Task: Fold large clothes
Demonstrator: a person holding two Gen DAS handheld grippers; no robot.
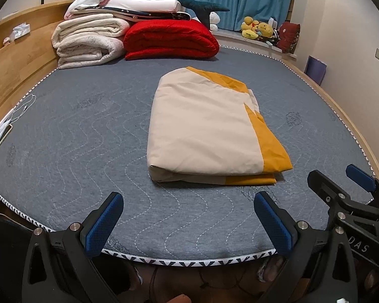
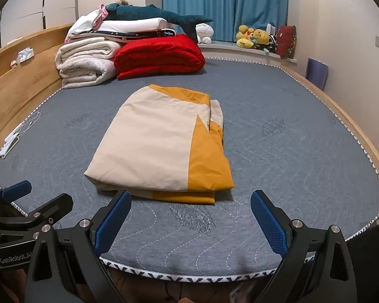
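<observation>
Mattress, folded quilt beyond gripper

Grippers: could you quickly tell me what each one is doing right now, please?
Left gripper: open, holding nothing.
Right gripper: open, holding nothing; the folded cloth lies apart on the mattress.

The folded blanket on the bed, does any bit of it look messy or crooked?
A little. The cream and yellow blanket lies folded on the grey mattress, but its right side is uneven: yellow layers stick out past the cream top and bunch near the far corner. Nothing looks torn or spilled.
</observation>
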